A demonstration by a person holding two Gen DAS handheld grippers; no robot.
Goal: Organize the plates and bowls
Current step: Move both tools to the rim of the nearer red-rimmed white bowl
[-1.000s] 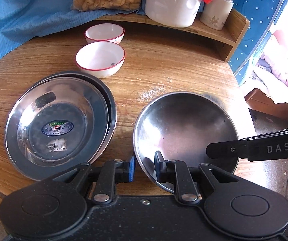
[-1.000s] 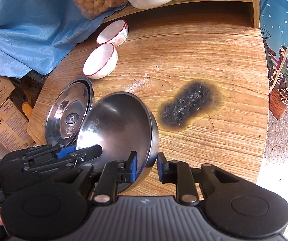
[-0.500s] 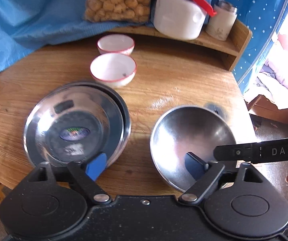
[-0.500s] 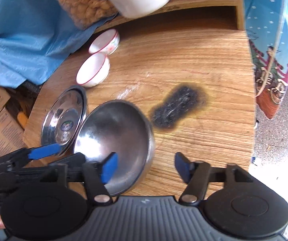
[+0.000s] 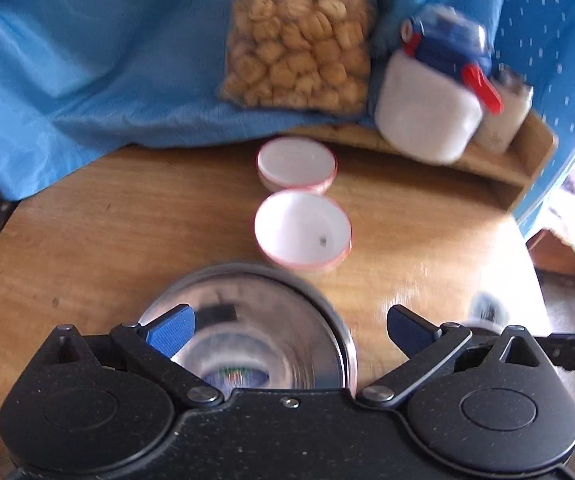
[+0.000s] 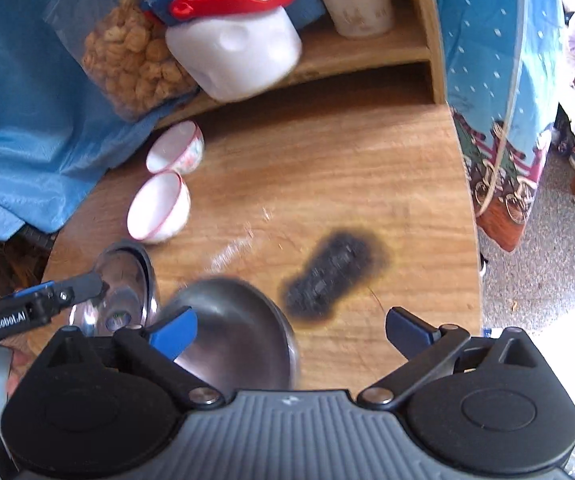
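In the left wrist view, my left gripper [image 5: 290, 327] has its jaws opening and they stand wide, with nothing pressed between the blue pads [image 5: 171, 330]. Under and between them lie the shiny round steel plates [image 5: 255, 320], stacked, on the round wooden table [image 5: 107, 232]. Just beyond the plates stands a white bowl with a red rim [image 5: 302, 235], and behind it a second white red-rimmed bowl [image 5: 296, 165], the two nearly touching. Farther away, a clear bag of brown snacks [image 5: 299, 60] and a white jar with a blue lid [image 5: 431, 116] stand on a wooden shelf [image 5: 499, 164].

In the right wrist view, my right gripper [image 6: 292, 330] is opening too, and it grips nothing. The grey round steel bowl [image 6: 239, 328] sits on the table under its left finger and reaches into the gap, free of the pads. A black burn mark [image 6: 333, 276] is just beyond the gap between the fingers. The left gripper [image 6: 87, 286] hangs over the stacked plates [image 6: 127, 280] to the left.
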